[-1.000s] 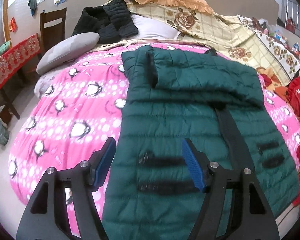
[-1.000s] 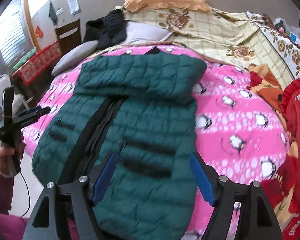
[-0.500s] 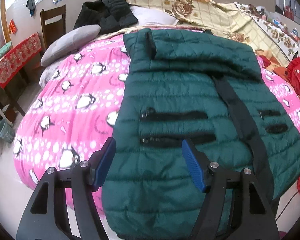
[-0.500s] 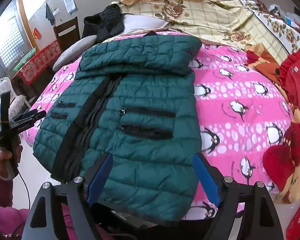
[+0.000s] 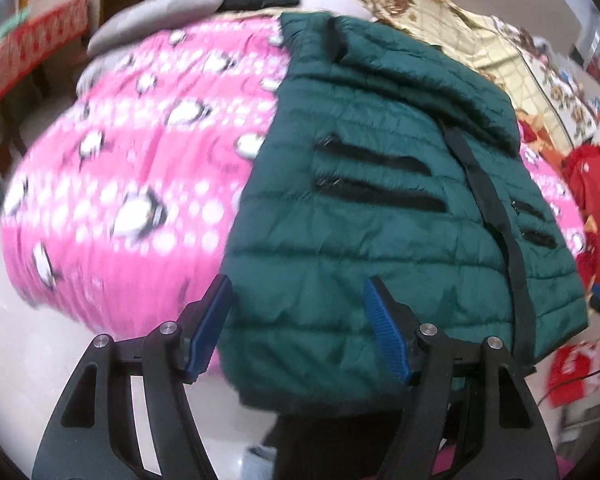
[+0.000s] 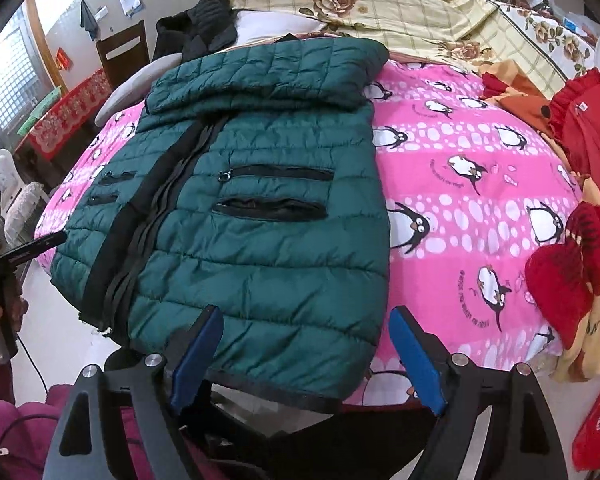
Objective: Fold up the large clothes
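Note:
A dark green quilted puffer jacket [image 6: 260, 200] lies front up on a pink penguin-print bedspread [image 6: 480, 184], its upper part folded down and its hem hanging over the near bed edge. It also shows in the left wrist view [image 5: 372, 208]. My left gripper [image 5: 298, 312] is open and empty, just off the jacket's lower left hem corner. My right gripper [image 6: 306, 340] is open and empty, straddling the lower right hem corner from in front. The left gripper [image 6: 16, 256] also shows at the far left of the right wrist view, held in a hand.
A grey pillow [image 5: 156, 16], a black garment [image 6: 200, 28] and a floral quilt [image 6: 400, 4] lie at the bed's far end. Red cloth and a red plush [image 6: 568, 272] sit on the right. A wooden chair [image 6: 124, 52] and a red-covered table [image 6: 68, 116] stand to the left.
Both grippers have pulled back toward the near bed edge and dropped lower, from over the jacket's body to its hem. The left view is blurred with motion. Both stay open.

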Demonstrator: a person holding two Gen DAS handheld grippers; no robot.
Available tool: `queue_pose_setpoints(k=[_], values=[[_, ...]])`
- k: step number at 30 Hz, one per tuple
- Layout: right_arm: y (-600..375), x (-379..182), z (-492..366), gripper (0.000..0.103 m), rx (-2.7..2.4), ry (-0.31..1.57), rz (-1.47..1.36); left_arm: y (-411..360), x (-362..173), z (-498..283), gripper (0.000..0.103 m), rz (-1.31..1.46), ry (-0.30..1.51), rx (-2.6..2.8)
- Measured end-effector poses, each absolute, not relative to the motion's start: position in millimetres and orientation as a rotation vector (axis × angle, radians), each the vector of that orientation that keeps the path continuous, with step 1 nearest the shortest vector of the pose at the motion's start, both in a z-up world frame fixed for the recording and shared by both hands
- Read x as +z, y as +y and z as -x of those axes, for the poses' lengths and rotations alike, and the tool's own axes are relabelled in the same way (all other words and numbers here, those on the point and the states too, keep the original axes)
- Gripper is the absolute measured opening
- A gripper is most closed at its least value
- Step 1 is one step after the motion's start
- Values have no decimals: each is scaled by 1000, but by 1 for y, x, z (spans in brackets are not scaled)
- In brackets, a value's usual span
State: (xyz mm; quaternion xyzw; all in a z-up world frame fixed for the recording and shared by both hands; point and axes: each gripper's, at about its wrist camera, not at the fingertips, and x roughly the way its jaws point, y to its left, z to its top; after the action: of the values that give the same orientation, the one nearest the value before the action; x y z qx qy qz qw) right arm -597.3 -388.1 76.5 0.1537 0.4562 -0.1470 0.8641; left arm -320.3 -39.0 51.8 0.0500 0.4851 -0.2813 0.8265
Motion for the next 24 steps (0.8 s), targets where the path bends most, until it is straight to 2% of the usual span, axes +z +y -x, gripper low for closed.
queue_pose_setpoints(k=[12,24], values=[[-392,49,592,87,-269,993,-380,-29,40,327,69,-147,1041,-552],[-396,43,586,90,-264,1015,-402,-23,27,315,69,-70,1098,-604]])
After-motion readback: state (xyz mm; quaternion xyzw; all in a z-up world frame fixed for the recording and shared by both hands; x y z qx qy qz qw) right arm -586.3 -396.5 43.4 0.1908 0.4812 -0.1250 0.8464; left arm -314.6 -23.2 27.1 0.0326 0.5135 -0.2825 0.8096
